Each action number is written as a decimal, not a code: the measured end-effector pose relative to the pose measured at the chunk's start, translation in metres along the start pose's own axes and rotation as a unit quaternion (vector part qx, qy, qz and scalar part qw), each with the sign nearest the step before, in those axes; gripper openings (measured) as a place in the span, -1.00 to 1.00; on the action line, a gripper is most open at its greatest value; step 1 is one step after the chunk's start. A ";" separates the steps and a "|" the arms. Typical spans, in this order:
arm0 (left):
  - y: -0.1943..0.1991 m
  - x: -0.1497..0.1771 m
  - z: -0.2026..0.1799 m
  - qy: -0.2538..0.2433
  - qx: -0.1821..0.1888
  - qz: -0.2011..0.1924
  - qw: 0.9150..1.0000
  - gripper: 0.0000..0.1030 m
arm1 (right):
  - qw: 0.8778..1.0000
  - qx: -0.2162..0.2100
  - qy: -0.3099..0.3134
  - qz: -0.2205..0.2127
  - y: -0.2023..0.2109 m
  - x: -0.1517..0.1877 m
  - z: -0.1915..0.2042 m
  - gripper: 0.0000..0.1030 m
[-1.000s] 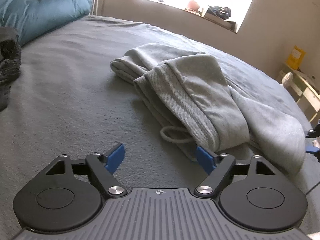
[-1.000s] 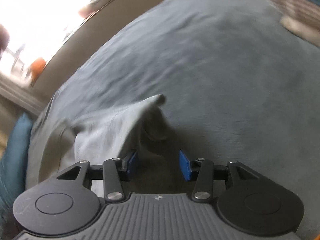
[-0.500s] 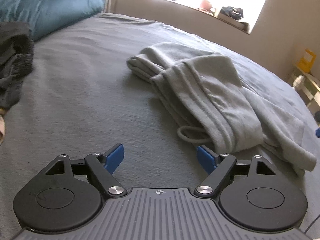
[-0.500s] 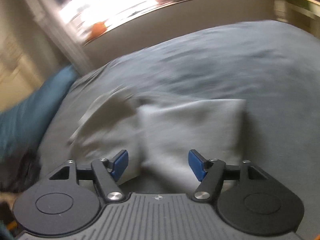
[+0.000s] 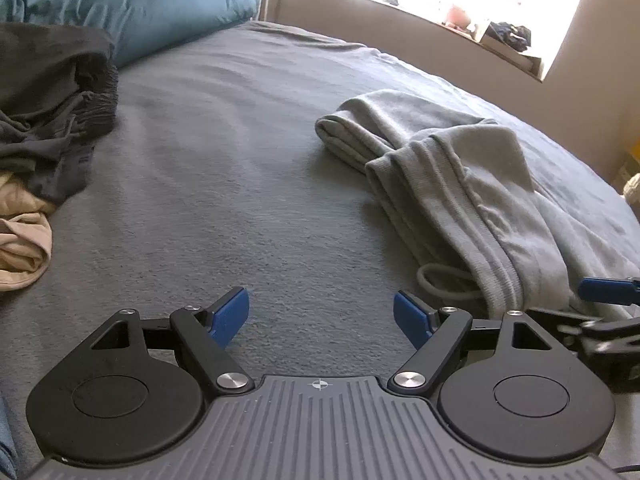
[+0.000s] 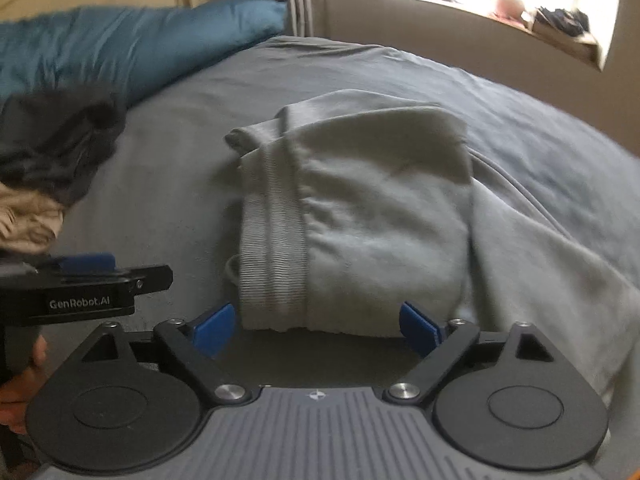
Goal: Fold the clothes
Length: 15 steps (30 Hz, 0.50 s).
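Grey sweatpants (image 5: 460, 184) lie partly folded on the grey bed (image 5: 240, 140), ribbed waistband and drawstring loop (image 5: 436, 280) at the near end. My left gripper (image 5: 321, 316) hovers open over bare sheet, left of the pants, nothing between its blue fingers. The right wrist view has the same sweatpants (image 6: 360, 208) dead ahead. My right gripper (image 6: 316, 326) is wide and still opening, the waistband edge lying just beyond its fingertips, pads not pressing on it. One blue finger of the right gripper (image 5: 604, 290) pokes in at the left view's right edge.
A heap of dark clothes (image 5: 48, 92) with a beige garment (image 5: 20, 248) sits at the bed's left. A teal pillow (image 5: 132, 4) lies behind it. A bright window sill (image 5: 460, 12) holds small items. A hand (image 6: 24, 384) grips the left tool.
The right gripper rolled and swung across to the waistband end of the sweatpants while its jaws widened. The left gripper drifted slightly left, bringing the dark heap further into its view.
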<state>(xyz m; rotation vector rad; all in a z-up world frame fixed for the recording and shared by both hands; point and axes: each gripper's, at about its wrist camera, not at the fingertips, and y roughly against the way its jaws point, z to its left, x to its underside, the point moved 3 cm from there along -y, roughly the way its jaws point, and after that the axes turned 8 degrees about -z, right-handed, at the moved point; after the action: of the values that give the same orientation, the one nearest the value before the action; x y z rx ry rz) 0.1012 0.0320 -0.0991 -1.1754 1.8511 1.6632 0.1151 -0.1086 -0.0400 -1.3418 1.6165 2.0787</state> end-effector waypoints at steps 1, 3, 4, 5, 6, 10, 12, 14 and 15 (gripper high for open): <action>0.000 0.000 0.001 0.002 -0.002 0.000 1.000 0.55 | 1.000 0.002 0.007 -0.002 -0.003 -0.001 0.004 0.87; -0.002 -0.001 0.003 0.005 -0.006 0.002 1.000 0.55 | 1.000 0.010 0.017 -0.007 -0.010 -0.005 0.010 0.89; -0.002 -0.001 0.004 0.006 -0.007 0.003 1.000 0.55 | 1.000 0.013 0.020 -0.008 -0.012 -0.006 0.011 0.89; -0.002 -0.001 0.005 0.007 -0.009 0.004 1.000 0.55 | 1.000 0.016 0.021 -0.009 -0.015 -0.008 0.013 0.89; -0.003 -0.001 0.006 0.008 -0.010 0.004 1.000 0.55 | 1.000 0.016 0.020 -0.008 -0.019 -0.009 0.014 0.89; -0.002 -0.001 0.009 0.010 -0.018 0.003 1.000 0.52 | 0.999 0.026 0.035 -0.001 -0.029 -0.011 0.022 0.91; -0.004 -0.002 0.012 0.013 -0.023 0.006 1.000 0.52 | 0.998 0.034 0.045 0.003 -0.034 -0.011 0.025 0.92; -0.005 -0.002 0.016 0.022 -0.025 0.009 0.999 0.52 | 0.998 0.039 0.053 0.008 -0.039 -0.010 0.028 0.92; -0.005 -0.002 0.017 0.024 -0.027 0.009 0.999 0.52 | 0.998 0.041 0.055 0.008 -0.041 -0.009 0.027 0.92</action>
<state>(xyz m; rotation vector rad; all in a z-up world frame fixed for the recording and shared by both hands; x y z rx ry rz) 0.1017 0.0490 -0.1045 -1.2343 1.8631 1.7181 0.1311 -0.0663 -0.0610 -1.4421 1.7413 1.9570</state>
